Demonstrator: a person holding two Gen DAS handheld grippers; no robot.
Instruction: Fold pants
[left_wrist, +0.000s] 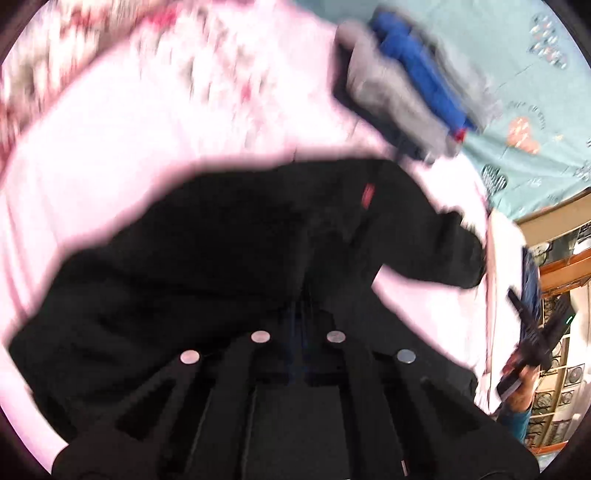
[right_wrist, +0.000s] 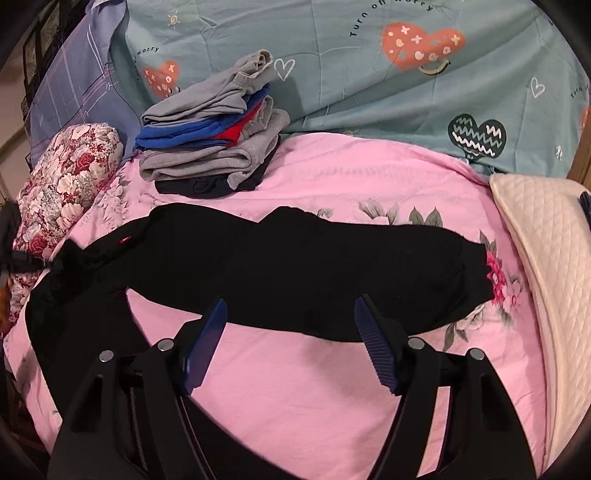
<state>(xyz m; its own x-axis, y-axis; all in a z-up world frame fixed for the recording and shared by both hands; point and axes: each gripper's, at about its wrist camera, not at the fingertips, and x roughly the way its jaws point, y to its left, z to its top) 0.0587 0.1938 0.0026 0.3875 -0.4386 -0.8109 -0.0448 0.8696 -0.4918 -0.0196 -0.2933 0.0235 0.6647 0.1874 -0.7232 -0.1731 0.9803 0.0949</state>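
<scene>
Nearest the right-wrist lens, right gripper (right_wrist: 288, 317) spread wide, empty, above pink floral bedsheet (right_wrist: 295, 387). Beyond, one pair of black pants (right_wrist: 314, 266) lying flat; left gripper (left_wrist: 299, 310) clamped on them. Farthest, one stack of folded grey, blue, red clothes (right_wrist: 210, 140).

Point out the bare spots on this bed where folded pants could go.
Freest: the pink sheet between the black pants and the right tongs. A narrower strip lies between the pants and the teal heart-print quilt. Crowded: the far left, with the stack of folded clothes and floral pillow.
</scene>
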